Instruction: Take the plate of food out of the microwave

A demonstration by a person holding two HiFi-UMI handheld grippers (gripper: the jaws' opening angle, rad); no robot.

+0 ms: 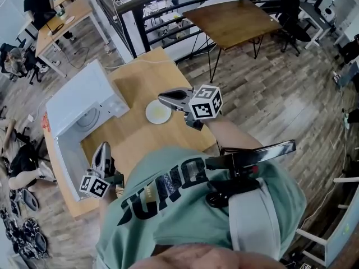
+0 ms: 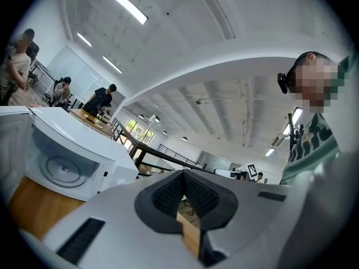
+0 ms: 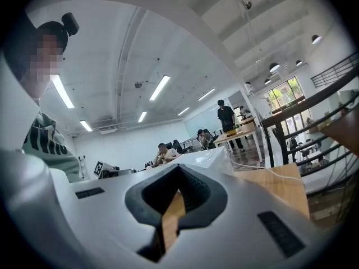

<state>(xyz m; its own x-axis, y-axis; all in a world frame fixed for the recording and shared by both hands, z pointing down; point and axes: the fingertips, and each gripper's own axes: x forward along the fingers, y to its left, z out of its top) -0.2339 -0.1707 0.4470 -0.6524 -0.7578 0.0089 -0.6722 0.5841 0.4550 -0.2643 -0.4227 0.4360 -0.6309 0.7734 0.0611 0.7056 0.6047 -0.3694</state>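
The plate (image 1: pixel 158 112) sits on the bench (image 1: pixel 140 74) beside the open microwave (image 1: pixel 78 102). Both the left tool (image 1: pixel 104 147) and the right tool (image 1: pixel 162 98) are pressed together, empty.

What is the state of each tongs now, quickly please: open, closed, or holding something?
Left tongs: closed, holding nothing.
Right tongs: closed, holding nothing.

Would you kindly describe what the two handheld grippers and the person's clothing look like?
Both the left gripper and right gripper have silver-grey shells, dark ribbed pads and a white cube with black square markers. The person wears a pale green T-shirt with dark lettering.
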